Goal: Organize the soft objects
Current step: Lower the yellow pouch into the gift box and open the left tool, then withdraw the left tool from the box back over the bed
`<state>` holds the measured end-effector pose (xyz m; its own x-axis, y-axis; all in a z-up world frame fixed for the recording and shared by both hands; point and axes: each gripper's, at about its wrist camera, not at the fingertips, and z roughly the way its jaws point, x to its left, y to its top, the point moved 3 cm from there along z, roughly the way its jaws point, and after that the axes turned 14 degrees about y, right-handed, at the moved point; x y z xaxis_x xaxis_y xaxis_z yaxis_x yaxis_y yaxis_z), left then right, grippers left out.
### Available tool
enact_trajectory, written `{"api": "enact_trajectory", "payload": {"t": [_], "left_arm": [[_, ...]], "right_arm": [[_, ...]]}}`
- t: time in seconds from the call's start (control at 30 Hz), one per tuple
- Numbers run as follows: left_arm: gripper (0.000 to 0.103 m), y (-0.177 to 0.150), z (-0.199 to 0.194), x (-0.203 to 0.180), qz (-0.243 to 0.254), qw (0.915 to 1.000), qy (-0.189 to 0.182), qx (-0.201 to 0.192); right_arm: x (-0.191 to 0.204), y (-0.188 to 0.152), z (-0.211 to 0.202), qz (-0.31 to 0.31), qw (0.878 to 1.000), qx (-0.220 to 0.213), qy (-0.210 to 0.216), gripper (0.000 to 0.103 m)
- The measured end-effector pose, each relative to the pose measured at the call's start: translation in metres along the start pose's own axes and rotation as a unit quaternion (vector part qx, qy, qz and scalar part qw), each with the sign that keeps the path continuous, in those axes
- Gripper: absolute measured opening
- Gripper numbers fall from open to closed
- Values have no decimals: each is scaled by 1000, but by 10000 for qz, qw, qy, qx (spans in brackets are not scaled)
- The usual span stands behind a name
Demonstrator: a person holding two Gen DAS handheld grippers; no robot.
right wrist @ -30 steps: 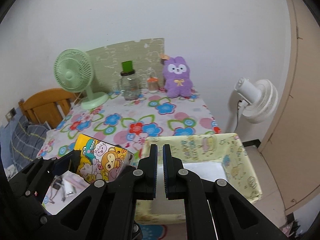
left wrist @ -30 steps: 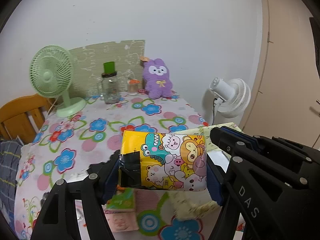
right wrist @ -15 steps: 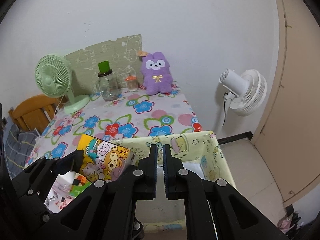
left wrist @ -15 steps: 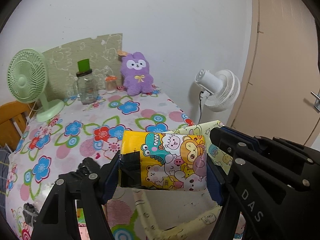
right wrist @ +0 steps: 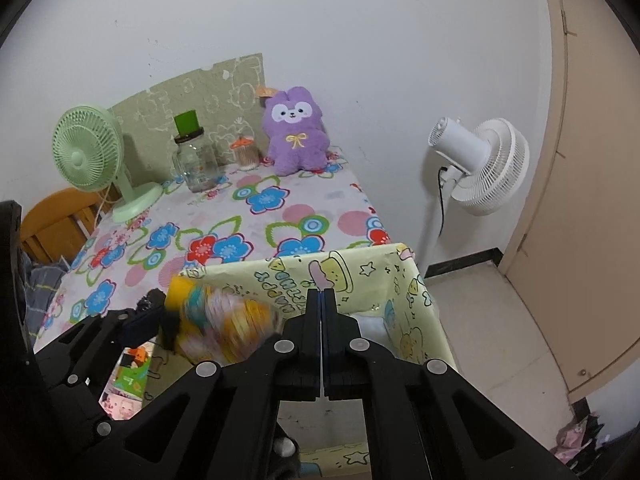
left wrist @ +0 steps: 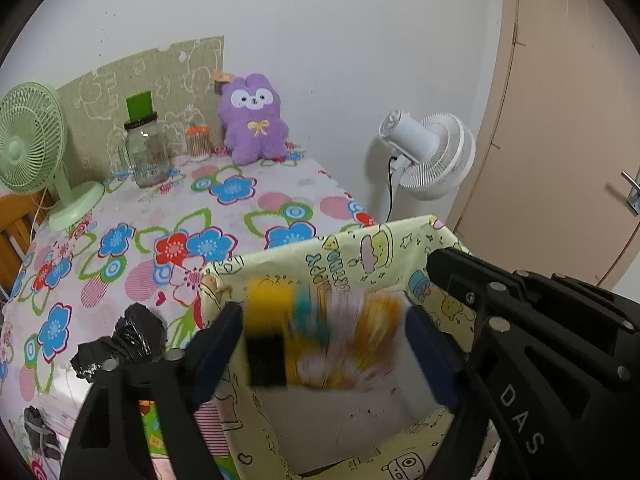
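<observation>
The cartoon-printed soft pack (left wrist: 320,340) is smeared by motion blur in both views, so only yellow, teal and pink patches and a black taped corner can be made out. It is seen at the lower centre of the left wrist view, between the spread fingers of the left hand-held gripper (left wrist: 324,344), over the open mouth of the yellow fabric storage box (left wrist: 360,252); whether the pads touch it cannot be told. The box's floor is partly hidden by the pack. The right hand-held gripper (right wrist: 322,300) is pressed fully closed on nothing. A fuzzy purple plush rabbit (left wrist: 254,120) is seated at the upper centre on the glossy floral-clothed counter (left wrist: 240,208).
</observation>
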<state>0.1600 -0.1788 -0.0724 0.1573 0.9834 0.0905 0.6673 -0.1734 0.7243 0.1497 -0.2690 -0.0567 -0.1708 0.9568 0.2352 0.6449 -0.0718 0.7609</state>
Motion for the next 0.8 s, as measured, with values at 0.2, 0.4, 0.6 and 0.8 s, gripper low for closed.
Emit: {"api": "enact_trajectory", "payload": {"t": [0.2,0.4,0.6,0.8], "left_arm": [[95,-1,-7,1,58,9999,62,-80],[97,-2,-15,9,47,9998,141,-144],[97,-5,-29,18,4,9994,221,-270],[97,-10,-45,33,-118,9991,172,-377]], "right_arm": [[-1,-1,3,18,10000,67,-61,3],[7,-1,1,-30,9999,79,-58,5],[19,-3,-7,-60,9999,-12,-94,38],[38,-6,-23,-115,9993,-340,47,80]]}}
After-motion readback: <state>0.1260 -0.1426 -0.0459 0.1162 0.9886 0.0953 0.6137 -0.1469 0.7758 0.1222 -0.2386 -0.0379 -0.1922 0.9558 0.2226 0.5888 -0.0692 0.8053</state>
